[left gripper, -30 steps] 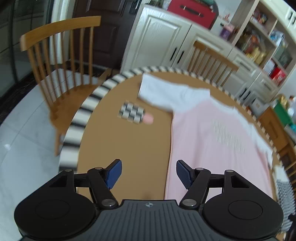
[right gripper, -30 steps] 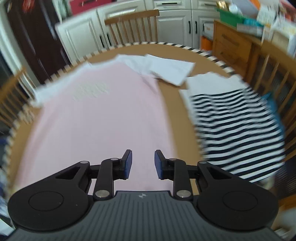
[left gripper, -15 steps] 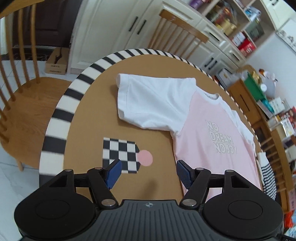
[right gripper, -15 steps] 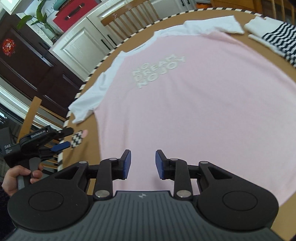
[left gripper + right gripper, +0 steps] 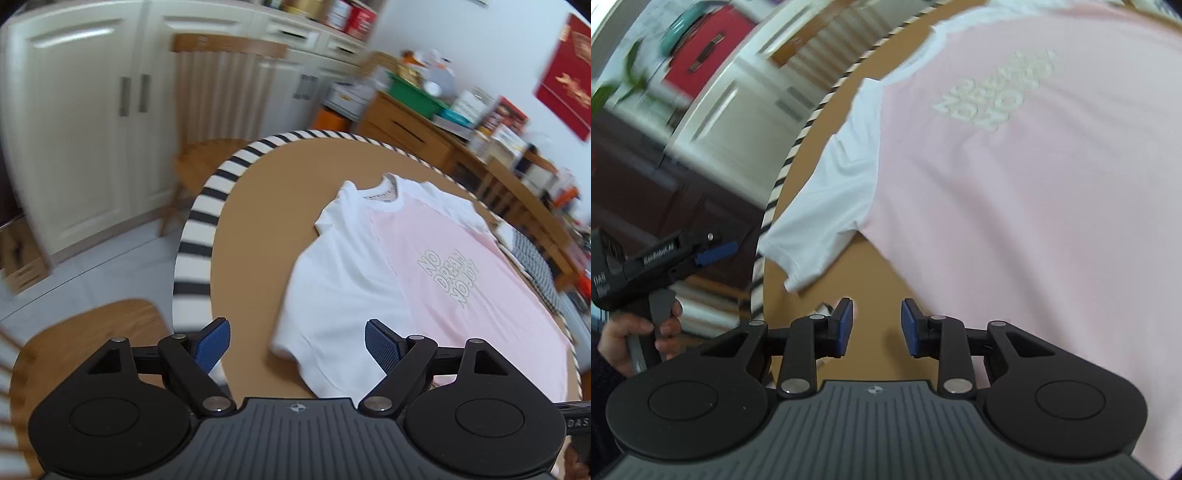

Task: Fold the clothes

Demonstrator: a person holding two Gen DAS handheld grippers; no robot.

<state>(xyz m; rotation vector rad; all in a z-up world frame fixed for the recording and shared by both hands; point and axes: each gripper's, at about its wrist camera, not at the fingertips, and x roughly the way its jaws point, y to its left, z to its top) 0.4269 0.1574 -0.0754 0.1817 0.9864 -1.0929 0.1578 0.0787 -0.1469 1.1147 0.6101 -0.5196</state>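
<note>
A pink T-shirt [image 5: 461, 288] with white sleeves and pale lettering lies flat on the round brown table [image 5: 266, 206]. My left gripper [image 5: 297, 345] hovers above its near white sleeve [image 5: 343, 284]; its jaws are opening and hold nothing. In the right wrist view the same shirt [image 5: 1034, 177] fills the right side. My right gripper [image 5: 877, 326] stands narrowly open over bare table beside the sleeve [image 5: 827, 206], nothing between its blue pads. The left gripper [image 5: 713, 254] shows at the left there, held by a hand [image 5: 631, 339].
The table has a black-and-white striped rim [image 5: 199, 236]. A striped garment [image 5: 535, 266] lies at the far right edge. Wooden chairs [image 5: 221, 96] stand around the table; one seat [image 5: 85, 332] is near left. White cabinets [image 5: 81, 110] and a cluttered sideboard [image 5: 424, 122] stand behind.
Both grippers swung sideways towards the shirt's sleeve side and rolled. The left jaws stand wider than before. The checkered marker has left the left wrist view.
</note>
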